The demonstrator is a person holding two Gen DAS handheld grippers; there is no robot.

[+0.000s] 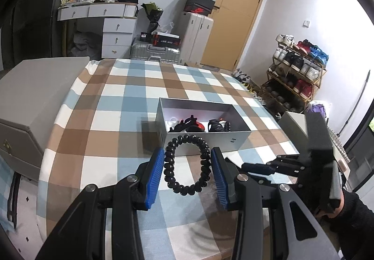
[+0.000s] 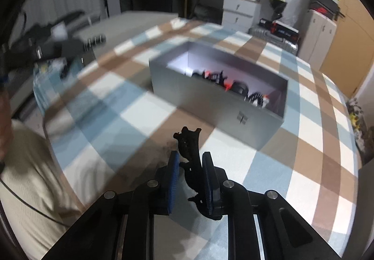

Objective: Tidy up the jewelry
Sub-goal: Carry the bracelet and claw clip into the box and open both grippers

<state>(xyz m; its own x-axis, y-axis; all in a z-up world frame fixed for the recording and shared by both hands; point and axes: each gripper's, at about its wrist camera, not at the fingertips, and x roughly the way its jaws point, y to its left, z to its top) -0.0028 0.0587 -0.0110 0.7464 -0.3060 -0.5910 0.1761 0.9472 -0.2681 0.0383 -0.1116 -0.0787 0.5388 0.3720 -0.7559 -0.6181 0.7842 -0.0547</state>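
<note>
My left claw (image 1: 187, 171) has its two blue pads spread wide, and between them sits a black spiral hair tie (image 1: 187, 164), touching both pads, so I hold it by its sides just in front of the grey box (image 1: 208, 140). My right claw (image 2: 190, 178) is almost closed and grips a black hair clip (image 2: 189, 157), which stands up between the pads with its teeth pointing toward the grey box. Seen from the left wrist, the right claw is near the box, on its right side. The box stands open on the table (image 1: 131, 86), which wears a checked cloth in blue, brown and white. Inside the box lie several black and red clips (image 1: 198, 125). Behind the box, beyond the table, stand a silver suitcase (image 1: 155, 51) and a white dresser (image 1: 116, 33).
</note>
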